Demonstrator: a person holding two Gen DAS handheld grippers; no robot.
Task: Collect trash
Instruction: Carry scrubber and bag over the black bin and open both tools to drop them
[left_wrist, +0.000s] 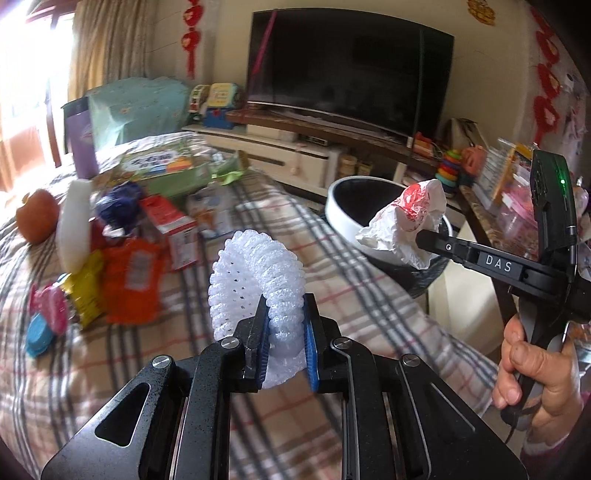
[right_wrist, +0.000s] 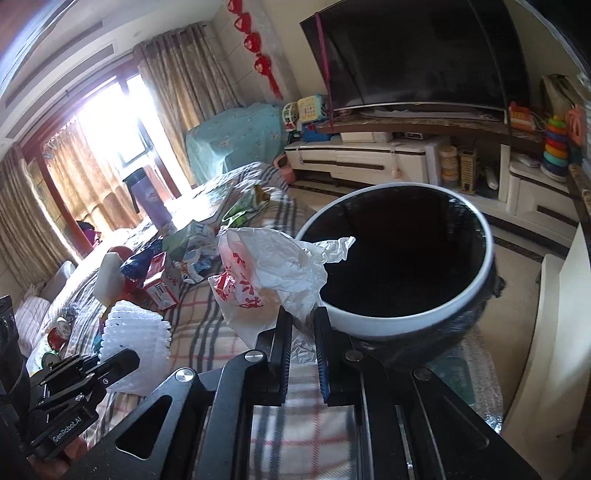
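Note:
My left gripper (left_wrist: 284, 306) is shut on a white foam fruit net (left_wrist: 255, 273) and holds it above the plaid cloth (left_wrist: 295, 229); the net also shows in the right wrist view (right_wrist: 136, 336). My right gripper (right_wrist: 303, 317) is shut on a crumpled white plastic bag with red print (right_wrist: 266, 273), held beside the near rim of the trash bin (right_wrist: 487, 258), which has a white rim and black liner. In the left wrist view the bag (left_wrist: 406, 225) hangs in front of the bin (left_wrist: 341, 210).
Several wrappers, boxes and a white bottle (left_wrist: 74, 225) lie on the plaid cloth at left. An orange pouch (left_wrist: 133, 277) and a red carton (left_wrist: 170, 225) are among them. A TV (left_wrist: 347, 70) on a low cabinet stands behind the bin.

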